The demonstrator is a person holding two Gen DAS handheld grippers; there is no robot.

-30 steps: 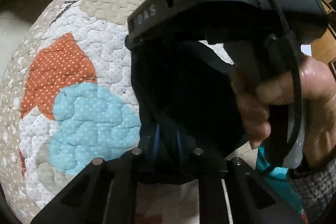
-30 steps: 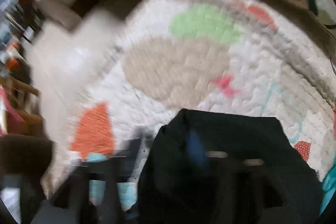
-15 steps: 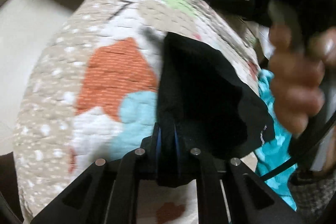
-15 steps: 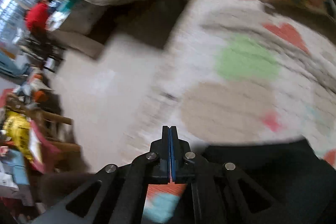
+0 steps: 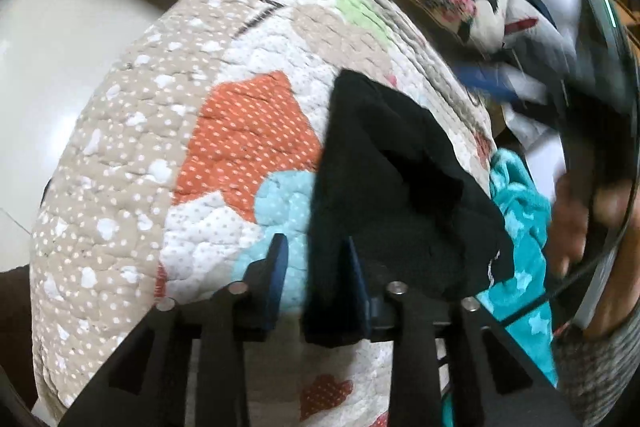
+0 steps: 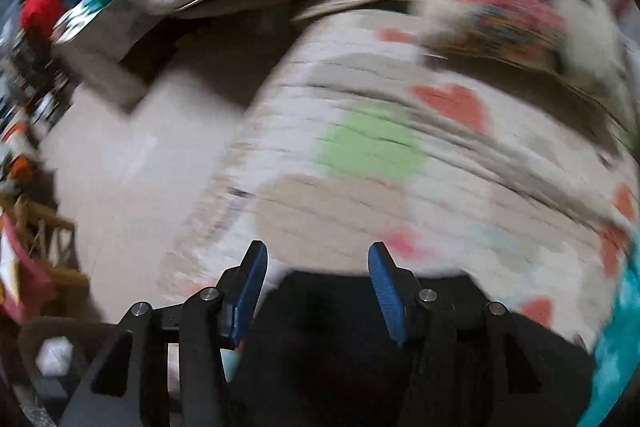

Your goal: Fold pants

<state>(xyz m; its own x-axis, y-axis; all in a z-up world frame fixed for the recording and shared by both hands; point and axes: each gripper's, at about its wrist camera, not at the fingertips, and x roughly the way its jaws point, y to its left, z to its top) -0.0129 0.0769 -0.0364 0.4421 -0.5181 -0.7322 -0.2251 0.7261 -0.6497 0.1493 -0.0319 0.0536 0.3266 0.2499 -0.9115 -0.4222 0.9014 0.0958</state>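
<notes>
Quilted patchwork bedding (image 5: 248, 131) carries one pair of black pants (image 5: 384, 195), folded into a thick, limp bundle. Left gripper (image 5: 316, 267) and right gripper (image 6: 316, 281) both gape, released, pants lying loose between the fingers.

1. The pants (image 5: 384, 187) are black and folded into a compact, thick bundle.
2. They lie on the patchwork quilt (image 5: 132, 163), the bundle's long axis running from 12 toward 6 o'clock.

Quilt (image 5: 132, 187) (patchwork) bears black pants (image 5: 384, 187) — teal cloth (image 5: 520, 227) beside.
</notes>
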